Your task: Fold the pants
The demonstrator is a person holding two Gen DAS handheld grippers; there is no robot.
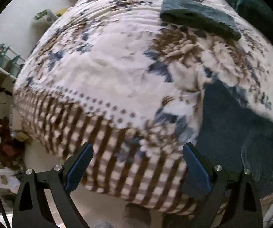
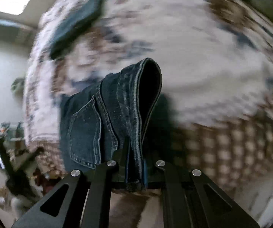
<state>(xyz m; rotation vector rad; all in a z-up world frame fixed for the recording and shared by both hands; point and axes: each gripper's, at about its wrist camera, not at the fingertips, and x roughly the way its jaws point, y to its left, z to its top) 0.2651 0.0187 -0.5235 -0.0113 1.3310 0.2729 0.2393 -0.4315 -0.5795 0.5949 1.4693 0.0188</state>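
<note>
- Right now the right gripper is clamped tight on the waistband edge of the dark blue denim jeans; the band stands up in a loop towards twelve o'clock, with the stitched back pocket hanging at nine o'clock of the jaws.
- Meanwhile the left gripper hangs wide apart and empty over the white, brown and blue floral bedspread; the rest of the denim lies on the bed at its three o'clock.
- To do this step well, I would judge, keep the right pinch firm and bring the left across to three o'clock to take the opposite waistband corner, so the garment lifts evenly.
- Steer clear of the folded dark teal cloth at one o'clock, which lies well apart.
- Heavy denim may sag or twist from one corner, so avoid swinging it.
</note>
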